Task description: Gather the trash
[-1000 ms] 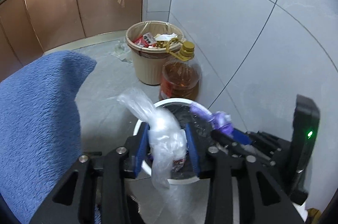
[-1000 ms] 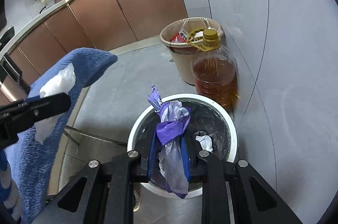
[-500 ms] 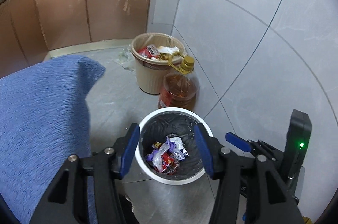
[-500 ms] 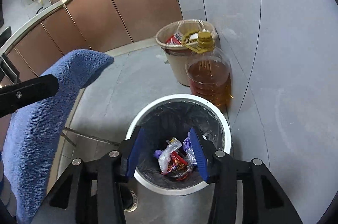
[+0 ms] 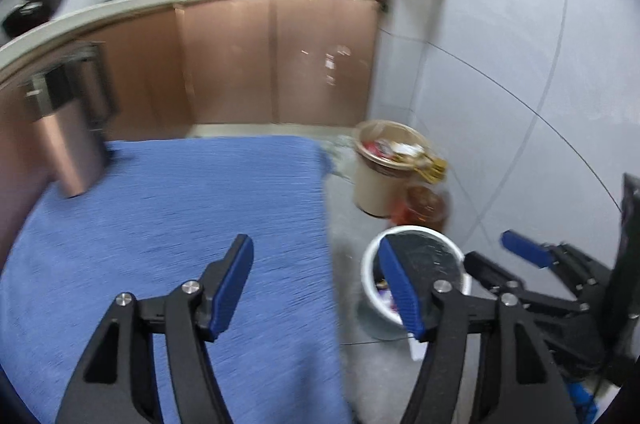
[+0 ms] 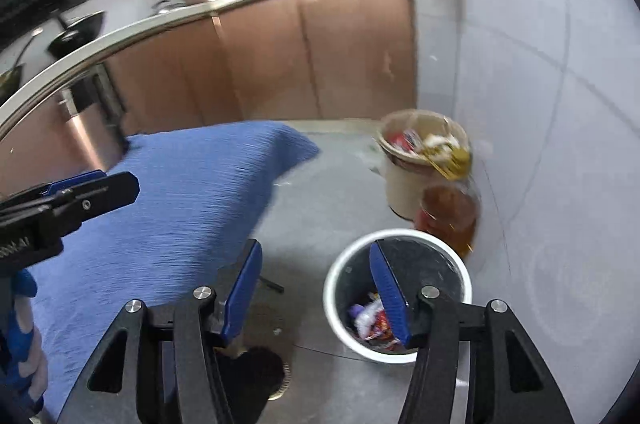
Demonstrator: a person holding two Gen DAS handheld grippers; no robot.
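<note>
A white bin with a black liner stands on the grey floor by the wall. Crumpled wrappers and plastic bags lie at its bottom. My left gripper hovers over the edge of the blue cloth, left of the bin; its jaws are opening with nothing between them. My right gripper hangs above the floor just left of the bin, jaws also opening and empty. Each gripper shows in the other's view: the right gripper at the right, the left gripper at the left.
A full beige bin and an oil bottle stand against the wall behind the white bin. A steel pedal bin sits by the copper cabinets. A dark round object lies on the floor below my right gripper.
Both grippers let go of their plastic bags, which dropped into the white bin. Both have since lifted and swung left, with jaws spread wider.
</note>
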